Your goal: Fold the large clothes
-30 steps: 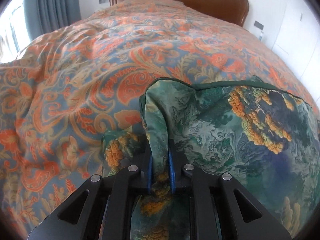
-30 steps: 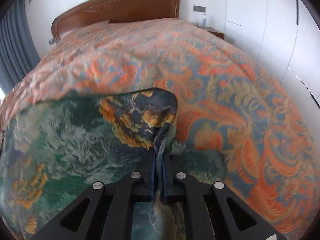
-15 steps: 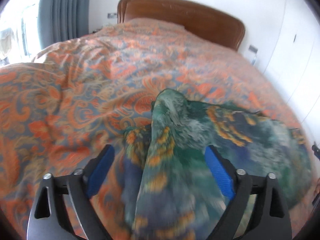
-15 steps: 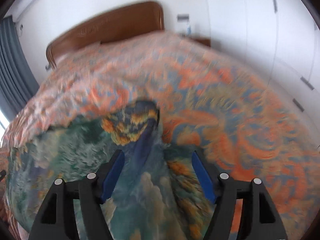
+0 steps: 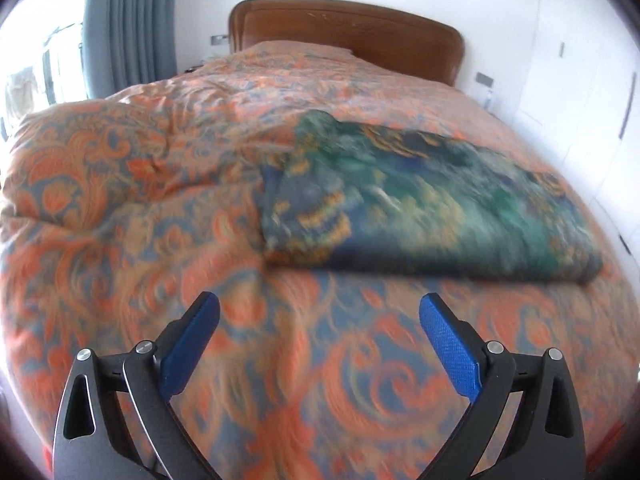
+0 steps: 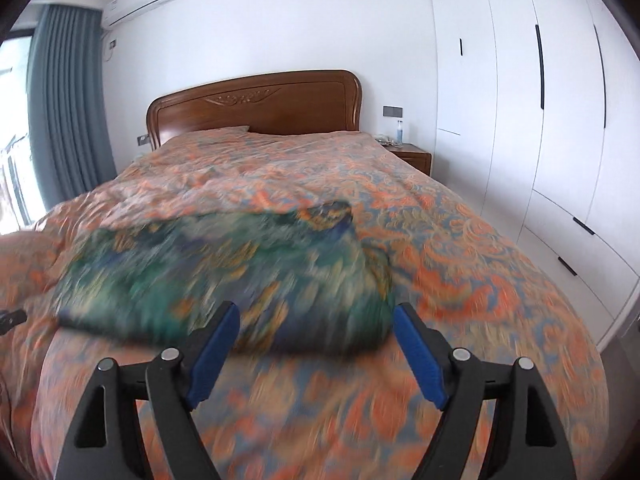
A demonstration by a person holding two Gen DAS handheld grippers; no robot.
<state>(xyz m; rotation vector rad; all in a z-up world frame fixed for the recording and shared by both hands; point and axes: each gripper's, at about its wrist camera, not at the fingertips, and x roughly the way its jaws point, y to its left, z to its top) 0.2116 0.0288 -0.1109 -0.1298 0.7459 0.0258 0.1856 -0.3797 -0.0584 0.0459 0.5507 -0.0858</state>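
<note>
- green, blue and ochre patterned garment (image 5: 432, 204), folded into a thick rectangular bundle, lies on the orange and blue paisley quilt (image 5: 132, 216) that covers the bed, toward the foot end and well short of the pillows.
- in the right wrist view the same garment (image 6: 224, 276) sits left of centre, its near fold edge just beyond the fingertips; motion blur hides its finer creases.
- left gripper (image 5: 319, 316) hangs above bare quilt, near the bundle but apart from it; its blue-padded jaws stand spread wide with nothing between them.
- right gripper (image 6: 316, 330) has its jaws opening, blue pads well apart; the bundle's near edge shows in the gap, yet the pads do not press on it.
- carved brown wooden headboard (image 6: 256, 104) closes the far end of the bed.
- grey-blue curtain (image 6: 66, 108) hangs at the left by a bright window.
- white wardrobe doors with dark slot handles (image 6: 540, 92) line the right wall, a small wooden nightstand (image 6: 412, 158) beside the bed.
</note>
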